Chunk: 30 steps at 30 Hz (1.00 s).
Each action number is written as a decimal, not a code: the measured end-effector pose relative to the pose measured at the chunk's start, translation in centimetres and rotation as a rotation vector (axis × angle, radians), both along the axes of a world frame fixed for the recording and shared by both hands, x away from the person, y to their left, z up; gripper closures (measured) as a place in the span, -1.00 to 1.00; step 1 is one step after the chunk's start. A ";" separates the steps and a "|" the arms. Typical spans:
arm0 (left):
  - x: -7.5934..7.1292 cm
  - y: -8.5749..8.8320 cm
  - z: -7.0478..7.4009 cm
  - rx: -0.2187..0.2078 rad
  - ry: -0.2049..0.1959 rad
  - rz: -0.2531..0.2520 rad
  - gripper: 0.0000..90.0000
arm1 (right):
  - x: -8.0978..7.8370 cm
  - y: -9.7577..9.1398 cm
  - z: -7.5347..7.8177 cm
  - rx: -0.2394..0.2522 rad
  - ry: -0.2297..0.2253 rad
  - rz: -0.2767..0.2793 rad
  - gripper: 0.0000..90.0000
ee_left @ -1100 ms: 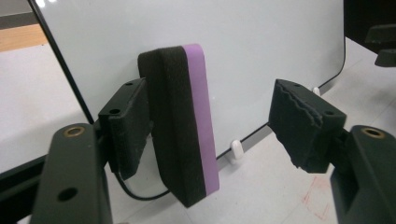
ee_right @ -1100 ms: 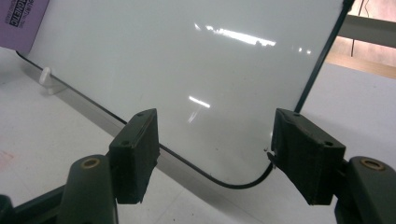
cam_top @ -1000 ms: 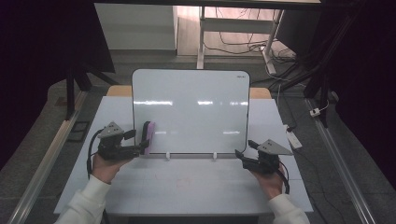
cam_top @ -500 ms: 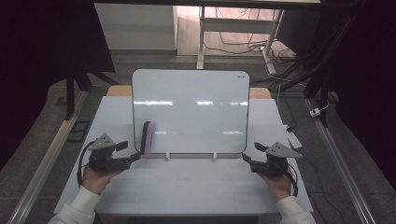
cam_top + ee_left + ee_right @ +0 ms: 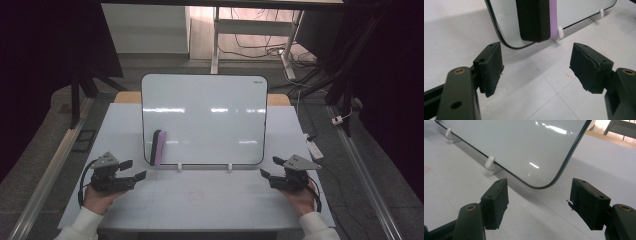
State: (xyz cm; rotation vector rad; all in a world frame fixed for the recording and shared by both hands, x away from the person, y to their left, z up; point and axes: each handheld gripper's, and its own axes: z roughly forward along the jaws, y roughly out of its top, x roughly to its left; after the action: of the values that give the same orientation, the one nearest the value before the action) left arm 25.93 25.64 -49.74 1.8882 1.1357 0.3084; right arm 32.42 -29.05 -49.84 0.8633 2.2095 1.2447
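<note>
Against the lower left of the whiteboard (image 5: 204, 120) the eraser (image 5: 158, 148) now stands by itself, black felt side out with the purple back toward the board face; whether it sticks to the board or leans on it can't be told. One second ago the left gripper (image 5: 134, 170) was right up at the eraser, touching or holding it. Half a second ago it had already let go and dropped back, and now it sits lower on the table (image 5: 200, 210), near the front left, well apart from the eraser. Jaws wide open, nothing between them; the left gripper view looks up past both pads at the eraser (image 5: 535, 20) and the board's corner.

Right gripper (image 5: 266, 176) has also pulled back, from beside the board's lower right edge a second ago to the front right of the table. Jaws spread wide, empty, aimed at the board's rounded corner (image 5: 524, 147) and one small white foot clip (image 5: 490, 162).

Board surface looks clean, only glare streaks. A faint red smudge (image 5: 196, 194) on the table in front.

Reading: eraser placed back on the board and released, both hands retreated to rest spots. Likely the put-away step is done and the work is at or near its end.
</note>
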 end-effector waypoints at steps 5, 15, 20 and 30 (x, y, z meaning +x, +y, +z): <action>0.0 0.1 -0.1 -0.004 0.001 0.001 -0.40 | 0.0 0.1 -0.1 -0.008 -0.001 0.001 -0.33; -0.1 0.1 -0.1 -0.002 0.005 -0.003 -0.41 | 0.0 0.1 -0.1 -0.011 -0.006 -0.003 -0.33; -0.1 0.1 -0.2 -0.001 0.006 -0.003 -0.41 | 0.0 0.2 -0.1 -0.016 -0.009 -0.002 -0.33; -0.1 0.0 -0.2 0.004 0.008 -0.004 -0.41 | -0.1 0.2 0.0 -0.017 -0.011 -0.002 -0.33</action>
State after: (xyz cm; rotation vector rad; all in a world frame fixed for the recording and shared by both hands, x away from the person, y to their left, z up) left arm 25.87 25.63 -49.94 1.8969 1.1371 0.3011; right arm 32.34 -28.87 -49.87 0.8500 2.2066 1.2251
